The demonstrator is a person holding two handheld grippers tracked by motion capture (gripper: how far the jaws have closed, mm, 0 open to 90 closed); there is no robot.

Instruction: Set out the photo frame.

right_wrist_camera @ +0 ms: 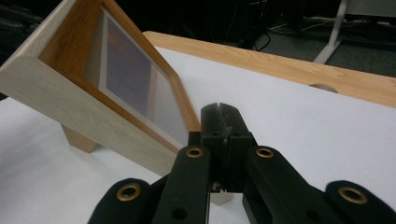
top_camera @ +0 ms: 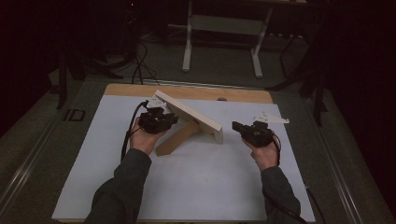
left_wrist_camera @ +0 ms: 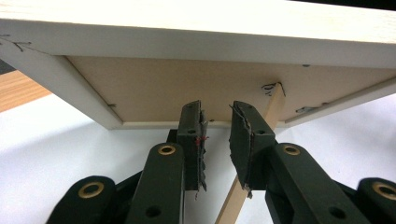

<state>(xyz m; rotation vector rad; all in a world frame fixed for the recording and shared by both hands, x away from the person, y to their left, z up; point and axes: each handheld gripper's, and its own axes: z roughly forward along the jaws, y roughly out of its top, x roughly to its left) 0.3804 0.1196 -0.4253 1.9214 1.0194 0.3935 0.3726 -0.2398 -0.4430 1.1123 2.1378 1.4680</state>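
A pale wooden picture frame stands tilted on the white tabletop, propped by its back strut. My left gripper is behind the frame at its left end. In the left gripper view its jaws stand open just under the frame's brown backboard, with nothing between them; the strut runs behind the right jaw. My right gripper rests a little to the right of the frame's lower right corner, shut and empty, with the frame's glazed front beside it.
A bare wooden strip with a small hole runs along the table's far edge. Beyond it stand a white table stand and cables on the floor. White surface lies open toward the front.
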